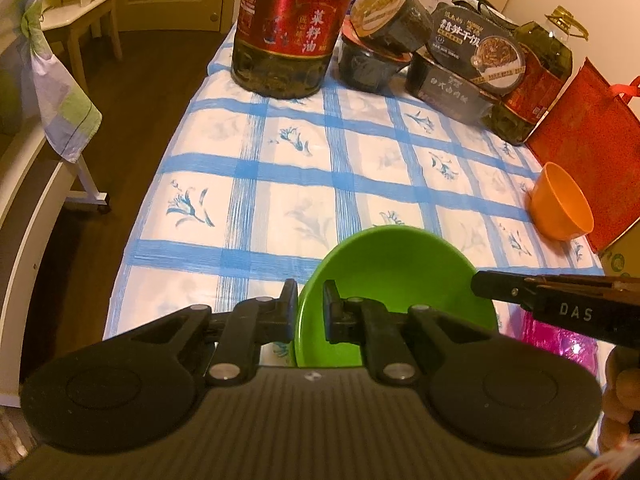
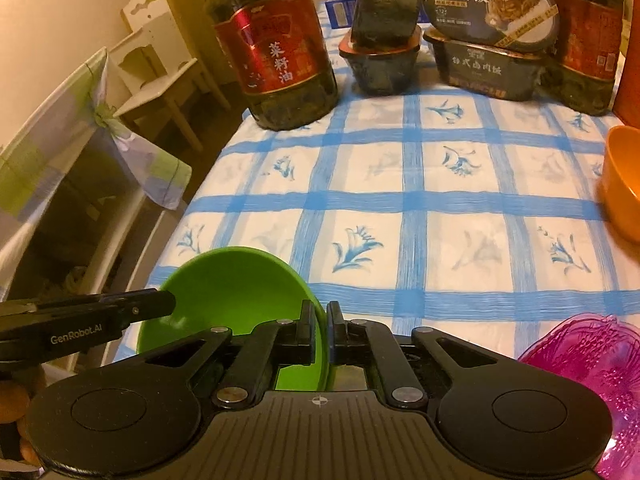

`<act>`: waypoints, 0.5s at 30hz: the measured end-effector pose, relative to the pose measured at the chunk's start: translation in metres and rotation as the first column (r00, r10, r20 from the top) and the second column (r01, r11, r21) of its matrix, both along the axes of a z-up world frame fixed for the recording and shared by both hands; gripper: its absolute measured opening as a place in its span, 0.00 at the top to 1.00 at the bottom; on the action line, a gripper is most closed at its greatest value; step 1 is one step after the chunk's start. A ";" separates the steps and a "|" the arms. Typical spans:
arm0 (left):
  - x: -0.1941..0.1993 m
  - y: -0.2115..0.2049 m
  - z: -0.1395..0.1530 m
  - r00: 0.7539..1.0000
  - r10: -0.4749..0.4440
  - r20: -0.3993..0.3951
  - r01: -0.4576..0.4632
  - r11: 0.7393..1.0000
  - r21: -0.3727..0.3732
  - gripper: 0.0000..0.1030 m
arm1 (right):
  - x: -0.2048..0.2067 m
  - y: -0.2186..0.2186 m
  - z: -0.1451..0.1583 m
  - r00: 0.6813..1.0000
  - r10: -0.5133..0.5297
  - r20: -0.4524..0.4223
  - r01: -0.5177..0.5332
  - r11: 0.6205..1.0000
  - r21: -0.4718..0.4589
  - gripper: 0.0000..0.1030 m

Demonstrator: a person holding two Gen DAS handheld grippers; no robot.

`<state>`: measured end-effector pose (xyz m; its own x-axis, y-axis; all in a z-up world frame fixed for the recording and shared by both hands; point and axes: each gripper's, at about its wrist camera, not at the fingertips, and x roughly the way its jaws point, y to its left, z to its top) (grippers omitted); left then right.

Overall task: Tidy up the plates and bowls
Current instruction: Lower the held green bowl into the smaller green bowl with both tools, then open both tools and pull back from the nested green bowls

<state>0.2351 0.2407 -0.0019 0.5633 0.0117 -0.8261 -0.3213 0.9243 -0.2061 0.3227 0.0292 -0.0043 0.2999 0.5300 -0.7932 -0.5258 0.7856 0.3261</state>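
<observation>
A green bowl (image 1: 400, 276) is held between both grippers above the near edge of the blue-checked tablecloth (image 1: 320, 168). My left gripper (image 1: 310, 296) is shut on its left rim. My right gripper (image 2: 320, 320) is shut on its right rim; the bowl also shows in the right wrist view (image 2: 228, 284). An orange bowl (image 1: 560, 204) sits at the right by a red bag, also seen in the right wrist view (image 2: 622, 184). A pink translucent plate (image 2: 592, 376) lies at the near right.
Two large oil bottles (image 1: 292, 24) (image 1: 536, 76) and stacked black meal boxes (image 1: 460, 68) line the far edge of the table. A red bag (image 1: 588, 128) stands at the right. A chair with a cloth (image 1: 52, 80) is left of the table.
</observation>
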 end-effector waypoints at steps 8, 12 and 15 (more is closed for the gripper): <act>-0.002 0.002 -0.006 1.000 0.017 -0.008 -0.017 1.000 -0.014 0.90 | 0.001 0.003 -0.007 1.000 0.005 -0.020 -0.005 1.000 -0.026 0.95; -0.007 0.002 0.002 1.000 0.025 0.015 -0.025 1.000 -0.014 0.90 | -0.002 -0.001 -0.003 1.000 -0.001 -0.028 0.001 1.000 -0.002 0.94; -0.013 0.001 0.010 0.999 0.034 0.032 -0.033 0.999 -0.017 0.90 | -0.008 -0.009 0.003 0.999 -0.018 -0.027 0.019 1.000 0.025 0.80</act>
<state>0.2217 0.2420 0.0080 0.5892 0.0171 -0.8078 -0.3449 0.9094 -0.2323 0.3150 0.0197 -0.0012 0.2890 0.5442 -0.7876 -0.5019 0.7867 0.3594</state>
